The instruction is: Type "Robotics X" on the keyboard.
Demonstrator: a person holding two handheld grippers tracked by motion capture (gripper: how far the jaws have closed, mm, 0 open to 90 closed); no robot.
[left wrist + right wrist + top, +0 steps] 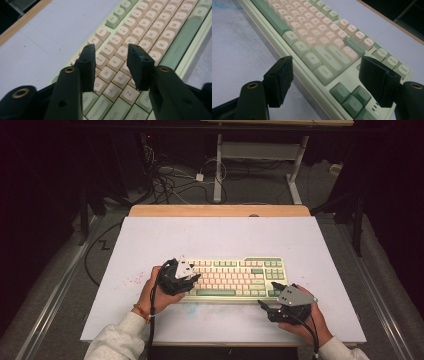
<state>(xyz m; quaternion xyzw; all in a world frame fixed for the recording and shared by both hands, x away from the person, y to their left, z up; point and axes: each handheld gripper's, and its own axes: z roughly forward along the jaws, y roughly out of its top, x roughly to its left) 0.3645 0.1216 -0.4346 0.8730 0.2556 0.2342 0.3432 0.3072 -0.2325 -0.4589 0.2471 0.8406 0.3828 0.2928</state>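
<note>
A cream and green keyboard [235, 275] lies on the white table top [200, 235]. In the high view my left gripper [193, 280] sits over the keyboard's left end, held by a hand in a grey sleeve. In the left gripper view the left gripper [111, 50] is open, its jaws apart just above the letter keys of the keyboard [150, 30] around E and R, with nothing pinched. My right gripper [270, 295] is at the keyboard's front right corner. In the right gripper view the right gripper [327, 62] stands open, its jaws either side of the keyboard [319, 37] edge near the arrow keys.
A wooden strip [220, 210] borders the table's far edge. Beyond it, cables [170, 180] lie on the floor near the white legs [217, 170] of another desk. Faint red specks [132, 280] mark the board left of the keyboard.
</note>
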